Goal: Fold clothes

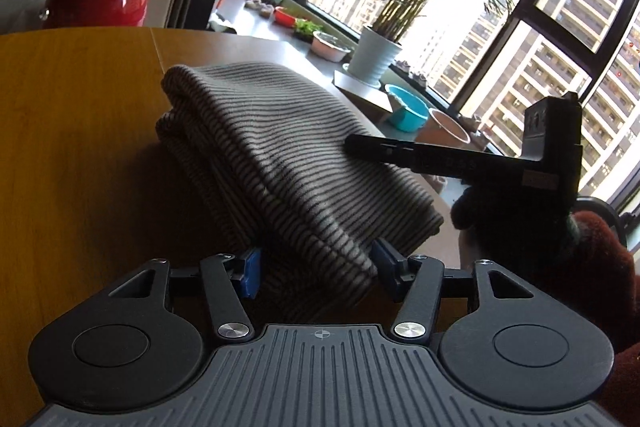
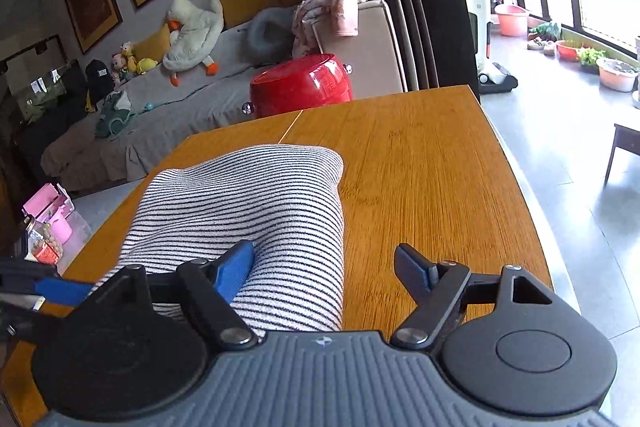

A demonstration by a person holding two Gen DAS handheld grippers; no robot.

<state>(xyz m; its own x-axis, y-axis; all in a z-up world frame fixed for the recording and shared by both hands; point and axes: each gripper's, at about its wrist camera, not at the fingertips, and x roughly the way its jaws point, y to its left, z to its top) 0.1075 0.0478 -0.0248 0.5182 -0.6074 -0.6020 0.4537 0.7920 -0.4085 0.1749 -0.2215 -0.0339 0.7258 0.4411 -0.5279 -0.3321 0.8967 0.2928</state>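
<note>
Judging by its thick layers, our shirt (image 1: pixel 280 155) lies folded on the table (image 1: pixel 72 131); both claws, left (image 1: pixel 316 273) and right (image 2: pixel 324 267), stand apart, perhaps only tidying left.

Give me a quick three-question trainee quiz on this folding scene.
1. True or false: the black-striped pale folded garment lies on the brown wooden table.
2. The right hand-held gripper is: A open, B shut on cloth, C shut on nothing.
3. Fill in: its finger pads are ____ in colour.
Key: 1 true; 2 A; 3 blue.
</note>
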